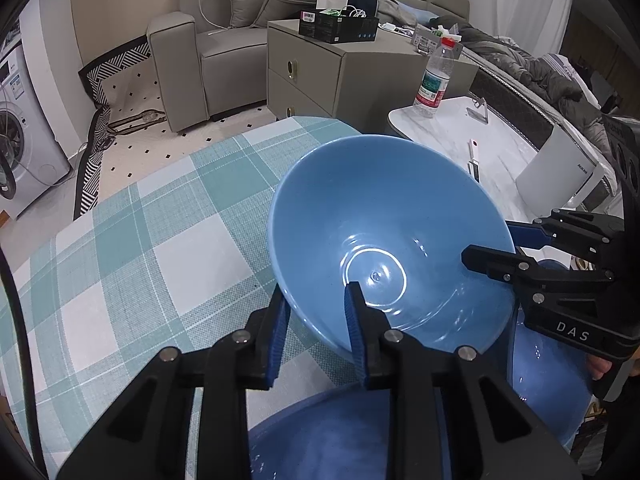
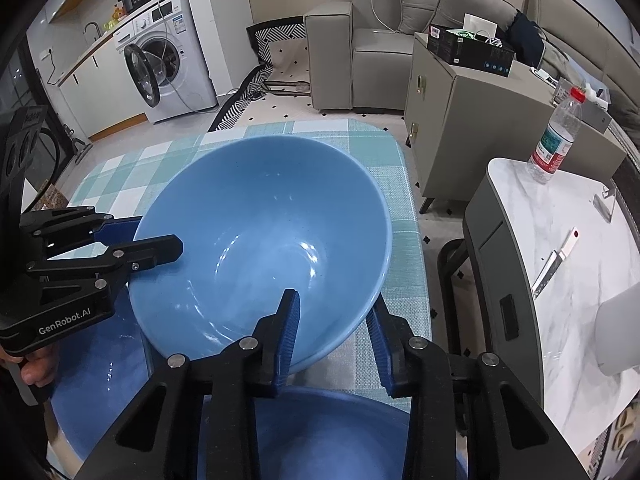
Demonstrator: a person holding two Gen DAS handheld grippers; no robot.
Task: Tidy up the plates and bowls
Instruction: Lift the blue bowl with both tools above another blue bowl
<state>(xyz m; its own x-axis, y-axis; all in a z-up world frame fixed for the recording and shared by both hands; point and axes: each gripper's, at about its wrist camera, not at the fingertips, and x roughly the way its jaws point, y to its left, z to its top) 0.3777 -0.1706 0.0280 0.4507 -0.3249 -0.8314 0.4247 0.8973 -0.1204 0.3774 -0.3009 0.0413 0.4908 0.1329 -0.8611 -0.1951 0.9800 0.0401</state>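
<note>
A light blue bowl (image 1: pixel 384 240) is held tilted above the table (image 1: pixel 132 248), which is covered with a teal and white checked cloth. It is gripped at two places on its rim. The left claw (image 1: pixel 316 320) is clenched on the near rim in the left wrist view, with one blue pad inside the bowl and the other pressed against the outer wall. The right claw (image 2: pixel 334 332) is likewise clenched on the bowl's rim, one finger inside and one outside, at the near right edge in the right wrist view. In each view the other claw is seen across the bowl, its black finger reaching over the rim into the bowl.

Beneath and near the held bowl, darker blue dishes (image 2: pixel 320 432) lie on the table; whether they are plates or bowls cannot be told. Part of a hand (image 2: pixel 38 368) is visible under the left claw's body.

To the right a white marble-topped side table (image 2: pixel 580 264) carries a clear water bottle (image 2: pixel 554 148) with a red cap. Farther off stand a grey cabinet (image 1: pixel 320 76), a grey sofa (image 1: pixel 208 40) and a washing machine (image 2: pixel 168 52) with its door open.
</note>
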